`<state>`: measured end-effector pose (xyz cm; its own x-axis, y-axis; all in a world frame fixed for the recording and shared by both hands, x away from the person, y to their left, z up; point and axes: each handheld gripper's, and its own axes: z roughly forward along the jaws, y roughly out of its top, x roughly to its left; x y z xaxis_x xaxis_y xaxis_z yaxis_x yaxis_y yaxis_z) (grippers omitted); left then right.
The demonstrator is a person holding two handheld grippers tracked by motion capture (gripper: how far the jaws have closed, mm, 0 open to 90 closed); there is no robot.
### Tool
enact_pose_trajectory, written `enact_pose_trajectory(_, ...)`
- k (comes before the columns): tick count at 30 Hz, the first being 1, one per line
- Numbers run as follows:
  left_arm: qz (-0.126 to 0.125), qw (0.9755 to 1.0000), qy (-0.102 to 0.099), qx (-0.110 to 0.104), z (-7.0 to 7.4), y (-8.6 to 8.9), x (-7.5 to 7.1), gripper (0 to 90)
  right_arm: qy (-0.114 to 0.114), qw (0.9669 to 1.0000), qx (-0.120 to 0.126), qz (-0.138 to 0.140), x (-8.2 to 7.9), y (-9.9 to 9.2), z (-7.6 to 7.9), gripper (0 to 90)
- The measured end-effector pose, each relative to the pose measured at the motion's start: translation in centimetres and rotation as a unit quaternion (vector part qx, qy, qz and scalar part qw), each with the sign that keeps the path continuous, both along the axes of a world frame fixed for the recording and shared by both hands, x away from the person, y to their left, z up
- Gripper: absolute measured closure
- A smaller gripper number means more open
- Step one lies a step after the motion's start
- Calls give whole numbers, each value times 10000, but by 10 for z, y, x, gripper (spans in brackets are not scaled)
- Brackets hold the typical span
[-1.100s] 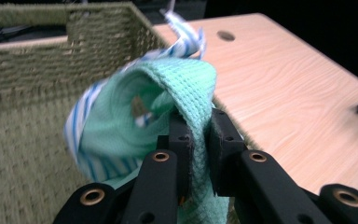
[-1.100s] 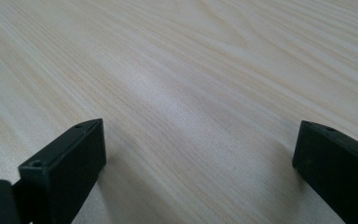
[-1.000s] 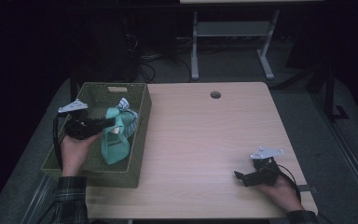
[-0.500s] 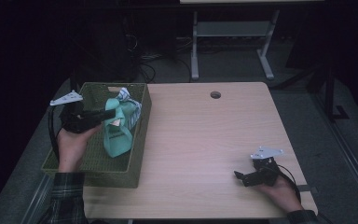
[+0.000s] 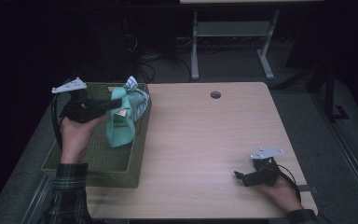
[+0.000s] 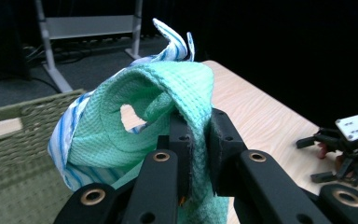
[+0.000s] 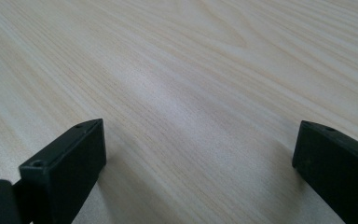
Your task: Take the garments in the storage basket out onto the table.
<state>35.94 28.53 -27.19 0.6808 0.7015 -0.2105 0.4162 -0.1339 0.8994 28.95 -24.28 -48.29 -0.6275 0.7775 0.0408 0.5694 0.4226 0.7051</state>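
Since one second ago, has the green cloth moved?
Yes. The green cloth, pinched by the left gripper, has risen out of the basket and now hangs higher against its rim.

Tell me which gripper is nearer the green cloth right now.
Left. The left gripper is clamped on the green cloth, holding it above the basket. The right gripper rests far off on the table's near right corner, jaws open.

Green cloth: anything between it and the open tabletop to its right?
Only the basket's right wall. The green cloth, pinched in the left gripper with a striped cloth, hangs inside it. Beyond it, the table is bare.
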Motion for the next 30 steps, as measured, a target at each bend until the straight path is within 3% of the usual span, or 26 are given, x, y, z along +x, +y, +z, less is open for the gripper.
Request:
enact_pose_trajectory(17,-615,9976,-278,-119,26,-56,6,811,3,10000,-4,3,0,0,0,22)
enact_pose_trajectory(24,-893,9954,-305,-185,24,-87,7,810,-6,10000,-10,14,0,0,0,22)
enact_pose_trajectory(30,-1144,9930,-226,-180,13,-119,11,810,8,10000,5,4,0,0,0,22)
